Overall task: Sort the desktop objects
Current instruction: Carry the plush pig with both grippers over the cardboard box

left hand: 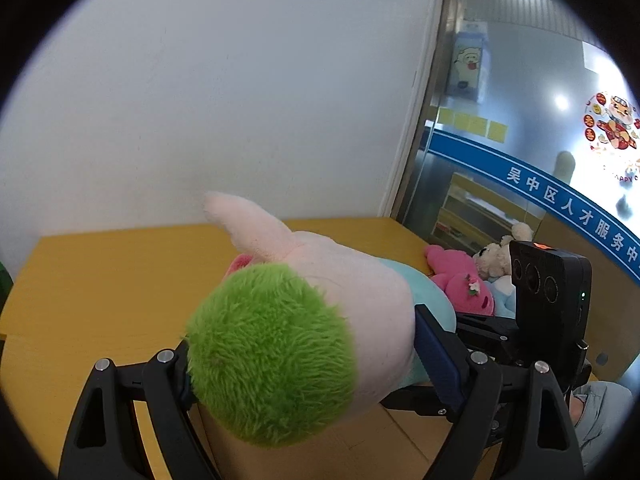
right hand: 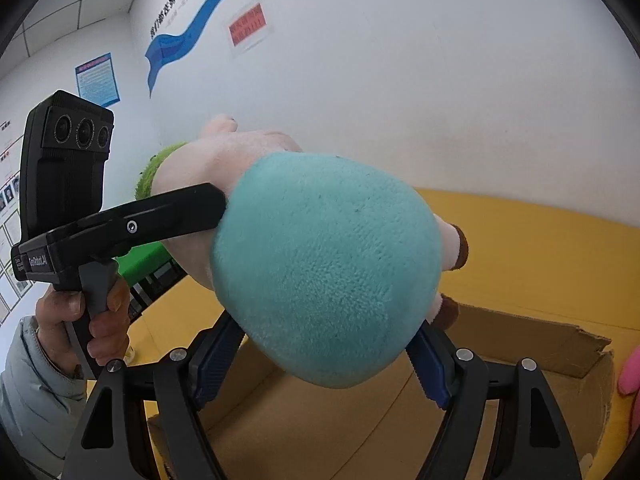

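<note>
Two black grippers with blue finger pads hold one large plush toy (left hand: 320, 300) between them, lifted above an open cardboard box (right hand: 520, 336) on a yellow table (left hand: 100, 272).

In the left wrist view, the left gripper (left hand: 308, 360) has its fingers clamped on the toy's head end. The right finger's blue pad (left hand: 436, 356) presses into the pale pink fabric; the left finger is mostly hidden behind a round tuft of shaggy bright green fur (left hand: 272, 356) that fills the space between the fingers.

In the right wrist view, the right gripper (right hand: 328, 356) has its fingers closed on the toy's other end, a smooth, rounded teal part (right hand: 328, 268), with a blue pad (right hand: 430, 364) pushed against each side.

The toy is long and soft. Its middle is pale pink, a pink limb or ear (left hand: 248, 220) sticks up from it, and two short pale limbs end in brown tips (right hand: 460, 252).

Further out, the left gripper's handle is held by a person's hand (right hand: 84, 320) in a pale blue sleeve. At the far right of the table lie a hot pink plush toy (left hand: 464, 284) and, touching it, a cream plush bear (left hand: 496, 260). A white wall stands behind the table.
</note>
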Motion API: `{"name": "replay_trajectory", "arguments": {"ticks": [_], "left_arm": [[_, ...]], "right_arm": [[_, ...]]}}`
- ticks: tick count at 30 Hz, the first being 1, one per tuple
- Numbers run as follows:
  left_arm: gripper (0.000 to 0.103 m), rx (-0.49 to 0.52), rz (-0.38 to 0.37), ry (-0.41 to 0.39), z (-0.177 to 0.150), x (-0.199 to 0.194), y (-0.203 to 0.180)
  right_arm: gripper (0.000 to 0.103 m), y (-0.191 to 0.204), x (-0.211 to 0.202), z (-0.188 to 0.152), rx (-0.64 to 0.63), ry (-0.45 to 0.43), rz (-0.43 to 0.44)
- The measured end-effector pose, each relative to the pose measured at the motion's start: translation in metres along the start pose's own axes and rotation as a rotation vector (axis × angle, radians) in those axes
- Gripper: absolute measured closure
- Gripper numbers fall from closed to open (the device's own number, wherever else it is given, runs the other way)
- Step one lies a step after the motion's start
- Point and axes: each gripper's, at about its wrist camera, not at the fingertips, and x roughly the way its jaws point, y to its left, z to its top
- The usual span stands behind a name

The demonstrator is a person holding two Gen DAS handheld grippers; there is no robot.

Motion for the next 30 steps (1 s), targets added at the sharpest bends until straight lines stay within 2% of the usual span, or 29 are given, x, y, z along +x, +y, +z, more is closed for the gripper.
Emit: {"name": "replay_trajectory", "arguments": {"ticks": [6,13,15,19,24,30], "left_arm": [[0.016,-0.090,0.023,0.132,-0.030,0.057,0.048],[0.015,-0.261,0.030,0.318,-0.074,0.103,0.079],[0.012,-0.255,0.049,0.332,-0.077,0.102,0.074],[0.011,-0.280,0.086,0.369,-0.082,0.096,0.076],[0.011,-0.251,0.212,0.342,-0.075,0.066,0.078],[0.011,-0.224,0.231,0.326,-0.072,0.046,0.065]], "right_arm": [[0.026,-0.051,0.082,-0.027,0.136,0.121,0.020],[0.026,-0.081,0.144,-0.063,0.209,0.268,-0.026],[0.026,-0.083,0.148,-0.067,0.204,0.280,-0.025],[0.024,-0.083,0.154,-0.065,0.187,0.287,-0.026],[0.021,-0.086,0.158,-0.073,0.211,0.305,-0.004],[0.018,-0.064,0.154,-0.073,0.231,0.333,-0.008]]}}
